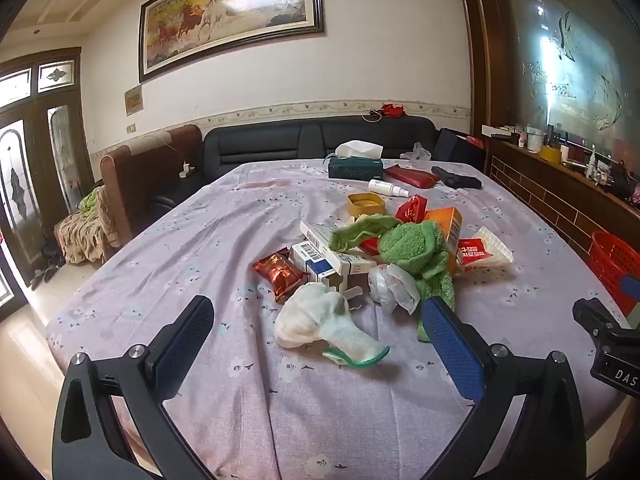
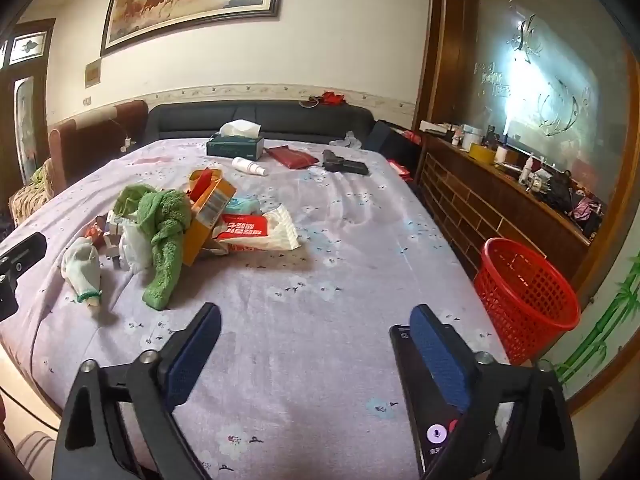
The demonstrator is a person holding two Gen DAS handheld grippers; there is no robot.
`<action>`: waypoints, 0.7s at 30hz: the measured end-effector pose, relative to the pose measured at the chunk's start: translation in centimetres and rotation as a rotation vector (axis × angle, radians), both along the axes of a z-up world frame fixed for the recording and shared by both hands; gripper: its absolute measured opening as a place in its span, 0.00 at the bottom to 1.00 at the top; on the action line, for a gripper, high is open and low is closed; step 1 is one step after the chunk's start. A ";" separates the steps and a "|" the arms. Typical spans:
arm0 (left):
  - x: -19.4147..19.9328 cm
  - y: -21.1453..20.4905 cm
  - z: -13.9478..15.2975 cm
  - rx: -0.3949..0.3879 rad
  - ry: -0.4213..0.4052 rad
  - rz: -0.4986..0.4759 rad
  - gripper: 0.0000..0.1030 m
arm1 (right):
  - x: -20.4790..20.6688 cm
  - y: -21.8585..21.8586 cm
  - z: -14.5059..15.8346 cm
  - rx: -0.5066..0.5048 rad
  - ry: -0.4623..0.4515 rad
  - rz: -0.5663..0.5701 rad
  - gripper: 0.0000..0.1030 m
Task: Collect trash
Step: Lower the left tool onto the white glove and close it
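Both hand-held grippers, left (image 1: 318,344) and right (image 2: 316,344), gape empty over the desk (image 2: 320,280); trash pile (image 1: 384,248) lies ahead.

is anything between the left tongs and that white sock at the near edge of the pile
Nothing visible: only bare tablecloth lies between the open left tongs and the white sock, which is the nearest item of the pile.

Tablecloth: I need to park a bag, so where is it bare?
The tablecloth is bare between the white packet and the red basket, and near the right claw. Crowded around the green towel pile.
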State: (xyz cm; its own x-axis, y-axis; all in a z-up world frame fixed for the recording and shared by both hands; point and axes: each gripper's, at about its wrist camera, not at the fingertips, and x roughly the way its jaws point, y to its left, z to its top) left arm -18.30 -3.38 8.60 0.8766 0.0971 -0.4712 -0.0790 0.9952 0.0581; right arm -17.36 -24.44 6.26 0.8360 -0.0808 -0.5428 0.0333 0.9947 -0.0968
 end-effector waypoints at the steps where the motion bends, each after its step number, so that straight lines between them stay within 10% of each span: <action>1: 0.0 0.1 -0.1 -0.003 0.004 -0.002 1.00 | -0.1 0.1 0.0 0.001 0.002 0.002 0.91; 21: 0.4 0.8 -0.6 -0.022 0.037 0.001 1.00 | -0.2 0.8 0.0 -0.003 -0.004 0.020 0.91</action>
State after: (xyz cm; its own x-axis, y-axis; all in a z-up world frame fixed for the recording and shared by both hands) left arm -17.87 -2.57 7.99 0.8585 0.0874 -0.5054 -0.0783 0.9962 0.0394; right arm -17.61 -23.66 6.30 0.8394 -0.0658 -0.5395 0.0140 0.9949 -0.0996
